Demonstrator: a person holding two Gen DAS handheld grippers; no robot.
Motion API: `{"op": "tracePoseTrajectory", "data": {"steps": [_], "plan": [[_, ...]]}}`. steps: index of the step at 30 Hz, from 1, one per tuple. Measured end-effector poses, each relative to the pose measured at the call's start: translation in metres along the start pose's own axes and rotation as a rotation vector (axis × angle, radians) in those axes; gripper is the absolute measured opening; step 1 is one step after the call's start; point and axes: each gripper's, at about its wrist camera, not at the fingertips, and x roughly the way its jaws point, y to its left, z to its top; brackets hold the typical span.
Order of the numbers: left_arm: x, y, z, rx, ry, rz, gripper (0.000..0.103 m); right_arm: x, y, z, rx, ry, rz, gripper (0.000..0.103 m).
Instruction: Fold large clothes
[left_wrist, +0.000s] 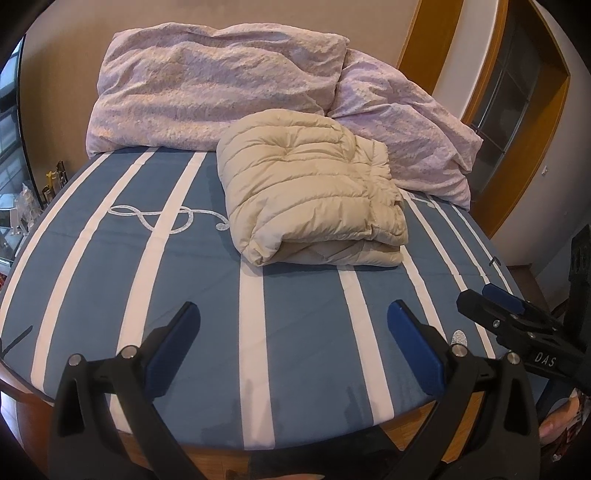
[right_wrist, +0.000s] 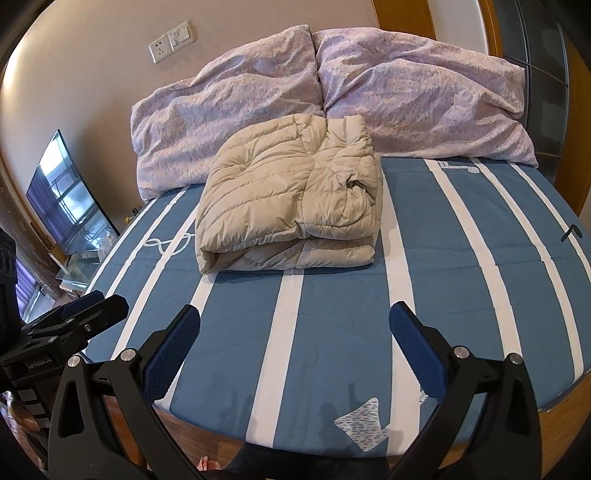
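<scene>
Beige puffer jacket (right_wrist: 291, 192): lies folded compact on striped bed (right_wrist: 332, 332), task apparently complete; left gripper (left_wrist: 293, 325) and right gripper (right_wrist: 295, 328) both spread wide, empty.

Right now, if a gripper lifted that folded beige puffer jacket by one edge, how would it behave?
The puffer jacket would probably unfold and sag, since its layers lie loosely stacked. Its puffy quilting suggests it is light for its bulk. The smooth shell looks somewhat slippery.

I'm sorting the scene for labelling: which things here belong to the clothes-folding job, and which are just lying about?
Part of the job:
- beige puffer jacket, already folded on the bed sheet
- left gripper, open
- right gripper, open

Just there:
- two lilac pillows
- television
- wall switch and socket
</scene>
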Motion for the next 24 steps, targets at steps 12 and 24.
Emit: {"op": "tracePoseTrajectory", "data": {"steps": [12, 24], "plan": [[0.0003, -0.0024, 0.0004, 0.000, -0.002, -0.006, 0.101, -0.0011, 0.0027, 0.0005, -0.002, -0.006, 0.000, 0.102], [0.0028, -0.0049, 0.0006, 0.000, 0.000, -0.010, 0.101, 0.0003, 0.0047, 0.0000, 0.001, 0.002, 0.002, 0.102]]}}
